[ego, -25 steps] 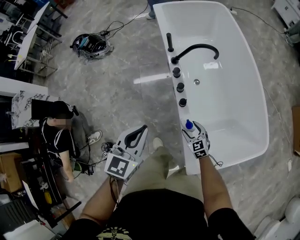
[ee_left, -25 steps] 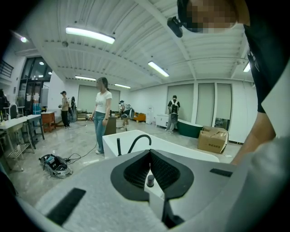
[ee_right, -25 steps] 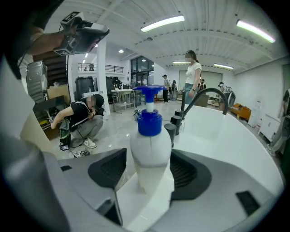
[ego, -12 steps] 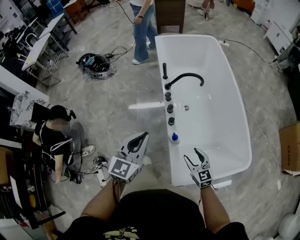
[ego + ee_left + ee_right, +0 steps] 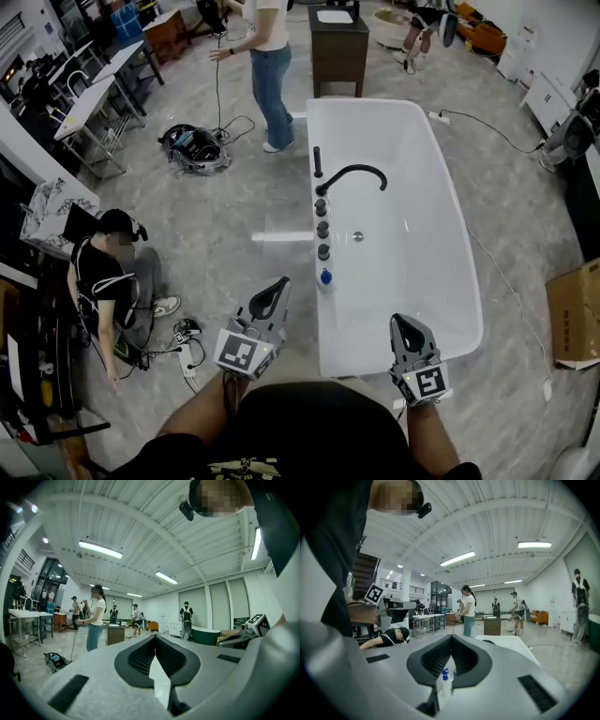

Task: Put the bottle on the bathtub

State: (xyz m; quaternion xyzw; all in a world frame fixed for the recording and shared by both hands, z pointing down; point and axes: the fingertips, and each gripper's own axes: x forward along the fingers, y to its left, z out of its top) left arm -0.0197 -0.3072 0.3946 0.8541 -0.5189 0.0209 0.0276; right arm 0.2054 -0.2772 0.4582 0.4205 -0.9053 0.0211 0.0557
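A small clear bottle with a blue cap point(image 5: 325, 278) stands upright on the left rim of the white bathtub point(image 5: 450, 234), just in front of the row of black knobs point(image 5: 322, 226). My right gripper point(image 5: 400, 321) is shut and empty, over the tub's near end, well apart from the bottle. In the right gripper view the bottle point(image 5: 444, 678) shows small through the gap below the closed jaw tips point(image 5: 451, 638). My left gripper point(image 5: 281, 281) is shut with nothing in it, over the floor left of the tub. Its jaws meet at the tip in the left gripper view point(image 5: 154, 637).
A black curved faucet point(image 5: 352, 173) rises from the tub's left rim. One person sits on the floor point(image 5: 108, 272) at the left, another stands point(image 5: 262, 47) beyond the tub. Cables and gear point(image 5: 195, 147) lie on the floor. A cardboard box point(image 5: 572, 314) sits at the right.
My right gripper let go of the bottle on the tub rim, drew back toward me and went from open to shut. The head view pulled back. The left gripper stayed shut.
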